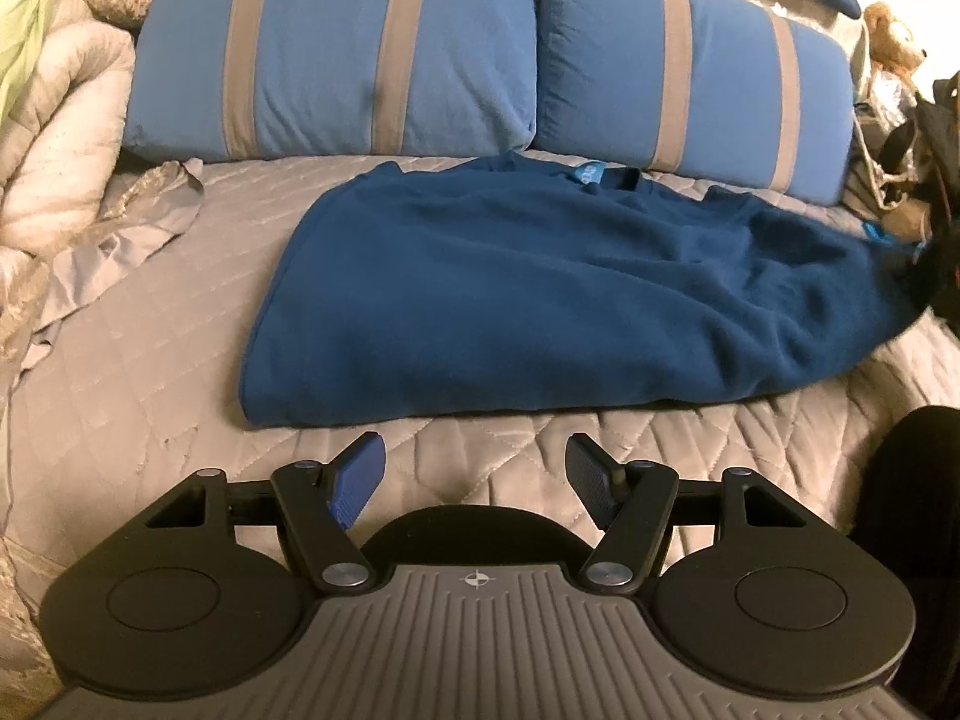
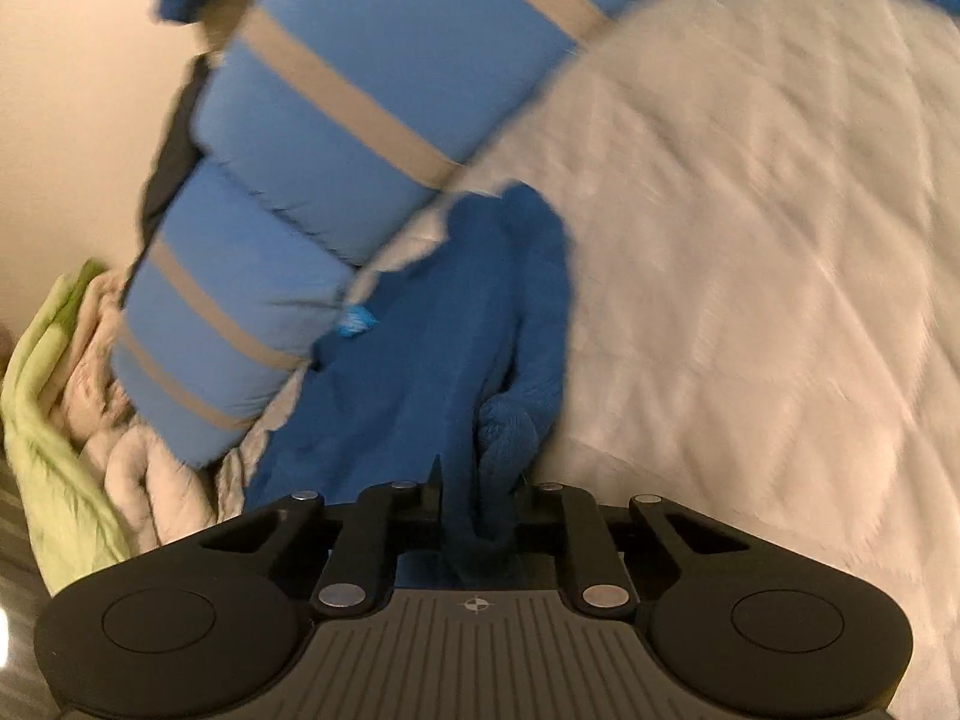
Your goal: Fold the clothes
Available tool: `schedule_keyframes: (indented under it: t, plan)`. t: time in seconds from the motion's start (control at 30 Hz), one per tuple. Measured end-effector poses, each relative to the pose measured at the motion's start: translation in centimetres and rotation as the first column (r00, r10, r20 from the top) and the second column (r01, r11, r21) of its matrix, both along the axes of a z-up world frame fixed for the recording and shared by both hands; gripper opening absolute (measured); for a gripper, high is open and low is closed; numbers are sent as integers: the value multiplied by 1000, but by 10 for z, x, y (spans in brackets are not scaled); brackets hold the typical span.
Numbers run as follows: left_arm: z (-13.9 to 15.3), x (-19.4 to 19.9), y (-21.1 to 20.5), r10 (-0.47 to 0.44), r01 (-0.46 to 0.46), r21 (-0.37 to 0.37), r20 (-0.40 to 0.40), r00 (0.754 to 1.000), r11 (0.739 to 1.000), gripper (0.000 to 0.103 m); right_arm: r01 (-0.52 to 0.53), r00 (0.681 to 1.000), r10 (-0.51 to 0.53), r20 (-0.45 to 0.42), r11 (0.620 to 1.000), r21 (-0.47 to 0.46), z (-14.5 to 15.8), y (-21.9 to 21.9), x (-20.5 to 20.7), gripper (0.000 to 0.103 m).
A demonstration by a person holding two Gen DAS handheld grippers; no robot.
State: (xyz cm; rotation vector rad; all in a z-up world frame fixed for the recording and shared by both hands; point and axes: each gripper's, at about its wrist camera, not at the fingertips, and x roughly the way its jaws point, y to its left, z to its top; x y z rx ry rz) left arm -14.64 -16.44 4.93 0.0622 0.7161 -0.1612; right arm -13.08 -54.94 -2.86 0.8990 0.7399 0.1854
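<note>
A dark blue fleece sweater (image 1: 540,294) lies spread on the grey quilted bed, its collar and light blue label toward the pillows. My left gripper (image 1: 474,474) hovers just in front of the sweater's near hem, open, with nothing between its blue pads. In the blurred right wrist view, my right gripper (image 2: 477,510) is shut on a bunched fold of the blue sweater (image 2: 444,360), which rises up between the jaws. The rest of the garment trails away toward the pillows.
Two blue pillows with tan stripes (image 1: 336,54) (image 1: 696,72) line the head of the bed. A rumpled beige comforter (image 1: 54,138) and green fabric (image 2: 54,402) pile at the left. A stuffed toy (image 1: 897,39) and dark items sit at the right edge. Grey quilt (image 2: 750,240) lies beside the sweater.
</note>
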Motion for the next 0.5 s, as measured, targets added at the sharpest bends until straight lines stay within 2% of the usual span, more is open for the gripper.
schedule_keyframes:
  t: [0.23,0.4,0.5]
  plan:
    - [1,-1,3,10,-10,-25,-3,1000,1000,66,-99,987,114,110,986,-130,46,35,11,17]
    - [4,-4,-2,69,-69,25,20,997,997,66,-182,966,212,146,963,-198,69,67,24,17]
    - [6,-5,6,82,-81,-21,27,996,996,66,-227,951,269,155,943,-245,85,94,32,17]
